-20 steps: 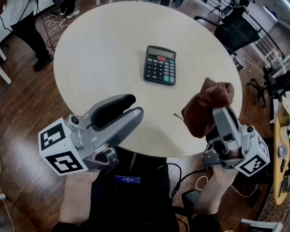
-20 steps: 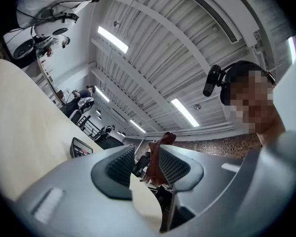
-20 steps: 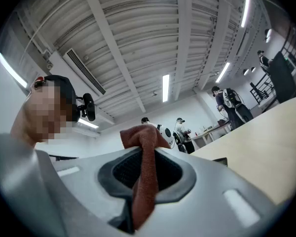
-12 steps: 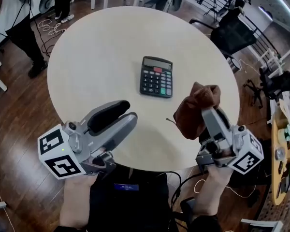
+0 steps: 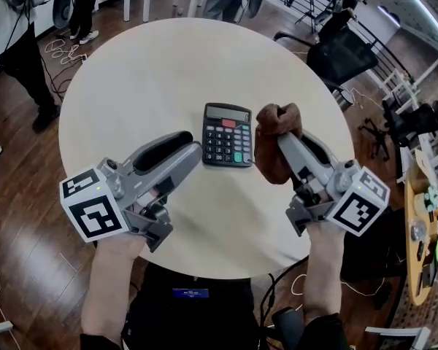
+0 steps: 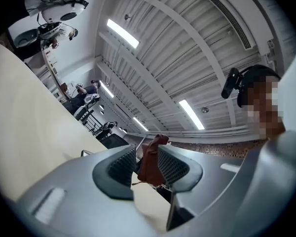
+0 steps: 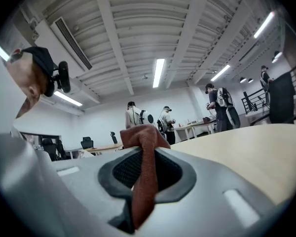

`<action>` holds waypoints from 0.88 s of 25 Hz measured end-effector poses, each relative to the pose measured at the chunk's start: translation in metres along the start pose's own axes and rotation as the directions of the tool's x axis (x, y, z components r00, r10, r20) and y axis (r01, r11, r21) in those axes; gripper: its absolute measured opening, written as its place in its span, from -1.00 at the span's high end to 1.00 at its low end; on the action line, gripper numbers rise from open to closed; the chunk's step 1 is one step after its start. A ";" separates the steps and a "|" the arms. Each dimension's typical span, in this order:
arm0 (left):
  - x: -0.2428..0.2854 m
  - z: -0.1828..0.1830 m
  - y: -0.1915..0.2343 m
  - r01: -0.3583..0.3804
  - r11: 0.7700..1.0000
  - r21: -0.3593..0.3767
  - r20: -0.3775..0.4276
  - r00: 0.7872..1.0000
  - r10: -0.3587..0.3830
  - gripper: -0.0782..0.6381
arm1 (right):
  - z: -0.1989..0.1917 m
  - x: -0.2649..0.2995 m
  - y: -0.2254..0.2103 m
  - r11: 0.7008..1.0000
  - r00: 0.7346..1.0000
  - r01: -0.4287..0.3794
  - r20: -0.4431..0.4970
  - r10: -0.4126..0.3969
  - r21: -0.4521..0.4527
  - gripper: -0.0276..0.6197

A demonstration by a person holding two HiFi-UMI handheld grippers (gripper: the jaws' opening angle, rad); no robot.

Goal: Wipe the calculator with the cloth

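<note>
A black calculator (image 5: pixel 228 135) lies flat near the middle of the round pale table (image 5: pixel 131 79). My right gripper (image 5: pixel 282 140) is shut on a brown cloth (image 5: pixel 272 146), which bunches above and hangs below the jaws. The cloth is right beside the calculator's right edge; whether they touch I cannot tell. In the right gripper view the cloth (image 7: pixel 143 147) runs down between the pads of that gripper (image 7: pixel 145 171). My left gripper (image 5: pixel 192 144) hovers just left of the calculator. Its jaws stand a little apart with nothing in them. The left gripper view shows the cloth (image 6: pixel 151 161) beyond that gap.
Several people stand on the wooden floor past the table's far edge, one at the upper left (image 5: pixel 18 42). A black chair (image 5: pixel 342 53) is at the upper right. Cables (image 5: pixel 58 48) lie on the floor at the far left.
Both grippers have moved forward over the table towards the calculator. The cloth in the right gripper went from the table's near right edge to beside the calculator.
</note>
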State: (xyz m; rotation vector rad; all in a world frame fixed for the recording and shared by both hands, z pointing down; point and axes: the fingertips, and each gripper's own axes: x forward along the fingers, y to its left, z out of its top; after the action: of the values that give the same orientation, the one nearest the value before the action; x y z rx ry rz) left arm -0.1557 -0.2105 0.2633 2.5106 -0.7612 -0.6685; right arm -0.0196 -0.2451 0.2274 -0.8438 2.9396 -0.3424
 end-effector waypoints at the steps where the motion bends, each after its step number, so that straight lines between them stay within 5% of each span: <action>1: 0.005 0.003 0.006 0.000 1.000 -0.004 -0.004 1.000 0.000 0.44 | -0.003 0.008 -0.008 1.000 0.999 0.026 -0.024 -0.026 -0.015 0.76; 9: 0.052 0.034 0.062 -0.025 0.999 -0.039 0.014 1.000 0.025 0.44 | -0.033 0.082 -0.066 0.988 0.964 0.102 -0.233 -0.127 -0.116 0.76; 18: 0.061 0.042 0.132 -0.100 0.991 -0.091 0.063 0.992 0.106 0.44 | -0.089 0.146 -0.065 0.949 0.880 0.025 -0.443 -0.169 -0.313 0.76; 22: 0.063 0.035 0.134 -0.081 0.992 -0.100 0.064 0.994 0.088 0.44 | -0.098 0.142 -0.076 0.928 0.856 0.018 -0.474 -0.207 -0.373 0.76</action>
State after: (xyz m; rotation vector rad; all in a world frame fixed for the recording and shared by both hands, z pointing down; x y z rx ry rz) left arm -0.1814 -0.3588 0.2853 2.3648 -0.8342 -0.7472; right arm -0.1124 -0.3637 0.3402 -1.1263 3.5241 -0.0246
